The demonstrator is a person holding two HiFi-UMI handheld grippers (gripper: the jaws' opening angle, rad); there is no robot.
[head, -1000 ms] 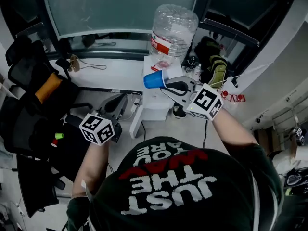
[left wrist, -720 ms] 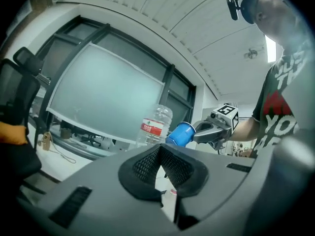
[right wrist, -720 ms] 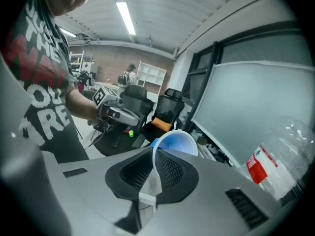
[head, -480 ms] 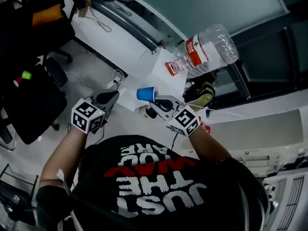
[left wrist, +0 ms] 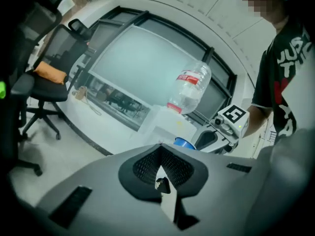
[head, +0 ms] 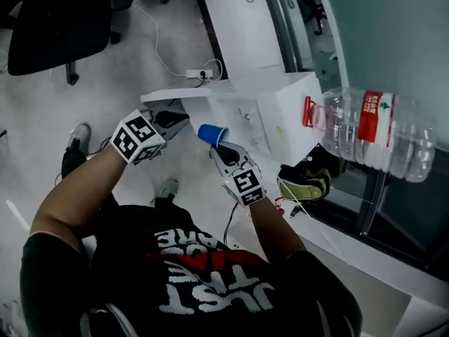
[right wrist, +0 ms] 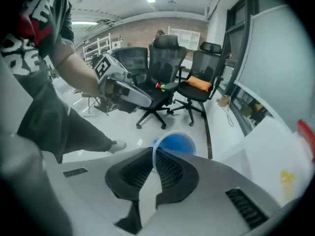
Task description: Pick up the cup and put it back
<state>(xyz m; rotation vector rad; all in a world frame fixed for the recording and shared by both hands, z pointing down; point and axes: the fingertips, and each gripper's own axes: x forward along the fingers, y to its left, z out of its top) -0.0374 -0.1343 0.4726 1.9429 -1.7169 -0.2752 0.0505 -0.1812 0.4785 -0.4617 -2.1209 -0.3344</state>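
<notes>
Right, status: pick-up is done, put-back isn't. The right tool (head: 217,148) is clamped on the blue cup (head: 208,133). Right gripper view confirms it: the pads pinch the cup (right wrist: 173,144) wall at the rim, one pad inside, one outside, and we look into the open mouth. So it's a thin edge grip, not a wrap around the body.

The cup rests on nothing that I can see. In the head view it hangs over the floor (head: 140,69), just beside the edge of a white ledge (head: 210,93) that juts from the white box (head: 291,114) under the big water bottle (head: 372,135).

The left tool (head: 179,121) has its jaws together with nothing held. The left gripper view shows only a sliver of gap between the pads, with the cup (left wrist: 184,142) out beyond them, near but apart. It plays no part in the grip.

Left to do, as I read it: carry the cup over its landing spot, set it base down, let the jaws part, pull the right tool clear. I can't tell from these views which surface is its home; the ledge is the nearest candidate, but that's a guess. Rough estimate: about halfway through.

Watch item: with a rim pinch the cup may swing or deform at touchdown, so release only once the base sits flat.
</notes>
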